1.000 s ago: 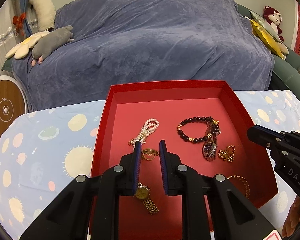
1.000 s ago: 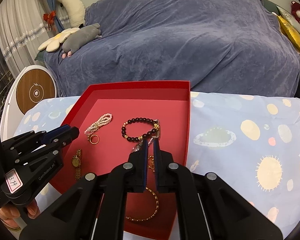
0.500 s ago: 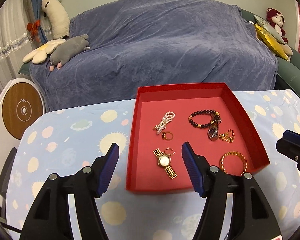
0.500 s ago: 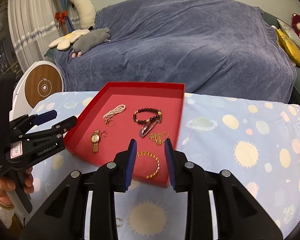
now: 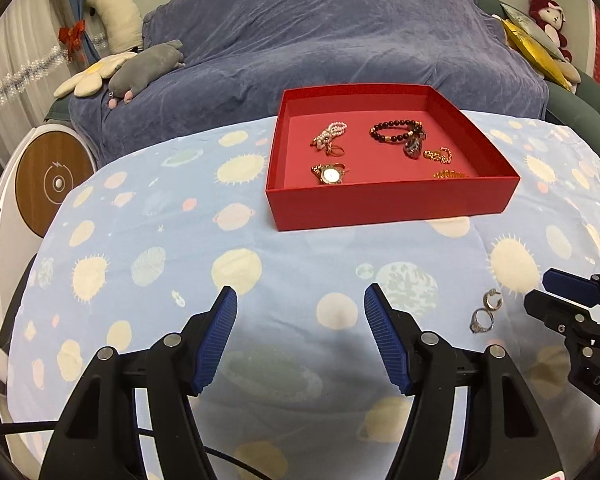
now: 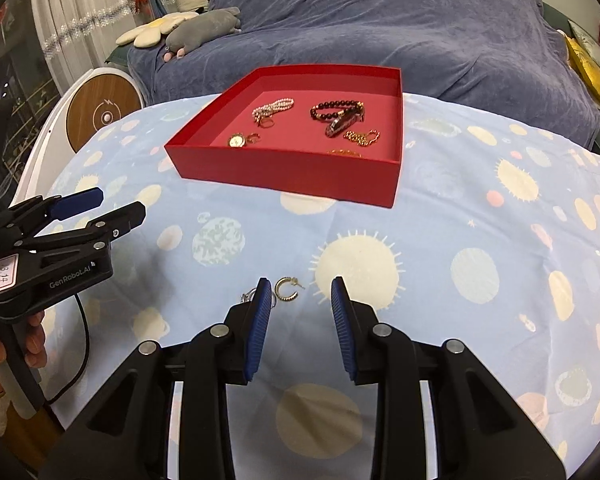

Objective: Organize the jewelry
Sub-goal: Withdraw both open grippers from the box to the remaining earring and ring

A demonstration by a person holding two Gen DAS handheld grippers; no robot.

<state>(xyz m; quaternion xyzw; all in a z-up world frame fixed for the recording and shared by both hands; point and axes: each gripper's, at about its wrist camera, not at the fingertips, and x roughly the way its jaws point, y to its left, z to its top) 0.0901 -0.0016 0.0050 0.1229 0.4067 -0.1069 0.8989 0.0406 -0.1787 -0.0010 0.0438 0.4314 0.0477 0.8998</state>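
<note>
1. Most of the jewelry already lies in the red box (image 5: pixel 388 200): a pearl bracelet (image 5: pixel 332 133), a dark bead bracelet (image 5: pixel 394 130), a gold watch (image 5: pixel 331 175), a gold chain (image 5: pixel 438 155) and a bangle (image 5: pixel 450 174), spread apart on the floor of the box so none tangles with another.
2. Two pieces lie outside it, on the planet-print cloth (image 5: pixel 160 248) over the surface – a hoop earring (image 6: pixel 286 289) and a silver ring (image 5: pixel 481 322) just beside it.
3. We judge these are what is left to gather, since they sit well apart from the box, on its near side.
4. Our right hand-held gripper (image 6: pixel 298 312) hangs low above the earring with its jaws moderately wide, empty – the hoop lies just ahead of the left finger (image 6: pixel 256 320), probably lined up for a pinch.
5. Our left hand-held gripper (image 5: pixel 300 340) is spread very wide and holds nothing, off to the side over bare cloth, leaving the right one room.
</note>
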